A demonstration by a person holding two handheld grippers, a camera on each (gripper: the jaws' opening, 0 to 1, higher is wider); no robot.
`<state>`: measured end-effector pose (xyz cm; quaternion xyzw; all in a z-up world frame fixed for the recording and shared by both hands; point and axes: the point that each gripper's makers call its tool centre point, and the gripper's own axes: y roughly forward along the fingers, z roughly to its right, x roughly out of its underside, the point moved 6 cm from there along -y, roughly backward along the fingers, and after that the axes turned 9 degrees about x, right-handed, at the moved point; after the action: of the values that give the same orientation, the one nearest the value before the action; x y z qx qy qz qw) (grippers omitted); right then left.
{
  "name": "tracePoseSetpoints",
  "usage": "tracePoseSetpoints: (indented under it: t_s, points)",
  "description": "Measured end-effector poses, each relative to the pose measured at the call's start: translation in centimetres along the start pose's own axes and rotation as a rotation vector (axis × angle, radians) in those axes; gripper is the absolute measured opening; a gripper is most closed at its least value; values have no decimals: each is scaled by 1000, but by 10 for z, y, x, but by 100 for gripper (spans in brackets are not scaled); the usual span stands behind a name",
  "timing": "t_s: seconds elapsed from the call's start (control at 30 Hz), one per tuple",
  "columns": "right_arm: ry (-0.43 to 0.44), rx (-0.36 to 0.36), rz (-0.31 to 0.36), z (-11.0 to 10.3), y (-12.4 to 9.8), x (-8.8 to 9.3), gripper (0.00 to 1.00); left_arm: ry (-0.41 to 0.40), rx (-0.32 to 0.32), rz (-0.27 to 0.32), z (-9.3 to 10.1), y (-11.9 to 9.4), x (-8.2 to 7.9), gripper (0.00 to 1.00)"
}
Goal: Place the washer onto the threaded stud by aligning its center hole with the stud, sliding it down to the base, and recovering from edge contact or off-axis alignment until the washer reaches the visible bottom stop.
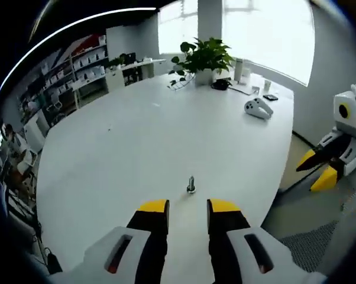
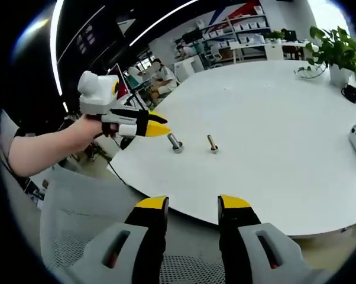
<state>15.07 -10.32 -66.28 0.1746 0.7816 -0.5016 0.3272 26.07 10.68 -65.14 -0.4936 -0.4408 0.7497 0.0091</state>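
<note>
In the left gripper view, the left hand-held gripper (image 1: pixel 188 206) is seen nearest, with its two yellow-tipped jaws apart and nothing between them. Just beyond the tips, a small metal stud (image 1: pixel 191 184) is seen upright on the white surface (image 1: pixel 136 136). Whether a washer is around its base cannot be told, because it is too small. Far across the surface a potted plant (image 1: pixel 204 59) is placed, and near it a white controller (image 1: pixel 258 107) is lying. At the right edge of this view, off the surface, the right hand-held gripper (image 1: pixel 317 171) is seen; its yellow tips look slightly apart and nothing is held.

In the right gripper view, the right hand-held gripper (image 2: pixel 193 204) is seen at the bottom, over a mesh chair (image 2: pixel 77 207) and just before the edge of the surface (image 2: pixel 272 136). Its jaws are apart and empty. On the surface two small metal pieces are standing near each other but not touching: a grey stud with a wider base (image 2: pixel 175 143), and a brass-coloured bolt (image 2: pixel 212 144) to its right. The left hand-held gripper (image 2: pixel 160 129) is held by a hand (image 2: pixel 92 127) just beside the grey stud, its yellow tips close together; whether something is gripped cannot be told.
</note>
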Motion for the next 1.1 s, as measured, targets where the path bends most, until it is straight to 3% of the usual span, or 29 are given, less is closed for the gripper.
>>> tracePoseSetpoints:
  t_s: [0.17, 0.4, 0.63, 0.9, 1.1]
  points:
    - [-7, 7, -11, 0, 0, 1, 36, -27, -6, 54, 0, -34, 10, 26]
    - [-7, 26, 22, 2, -2, -3, 36, -62, -26, 112, -3, -79, 23, 26]
    - [-13, 28, 30, 2, -2, -4, 37, -88, -63, 154, -5, -112, 37, 27]
    - [-23, 52, 38, 5, -3, -5, 37, -120, -84, 214, 0, -135, 54, 30]
    - [-22, 77, 63, 8, -5, -8, 38, -127, -93, 230, 3, -137, 67, 31]
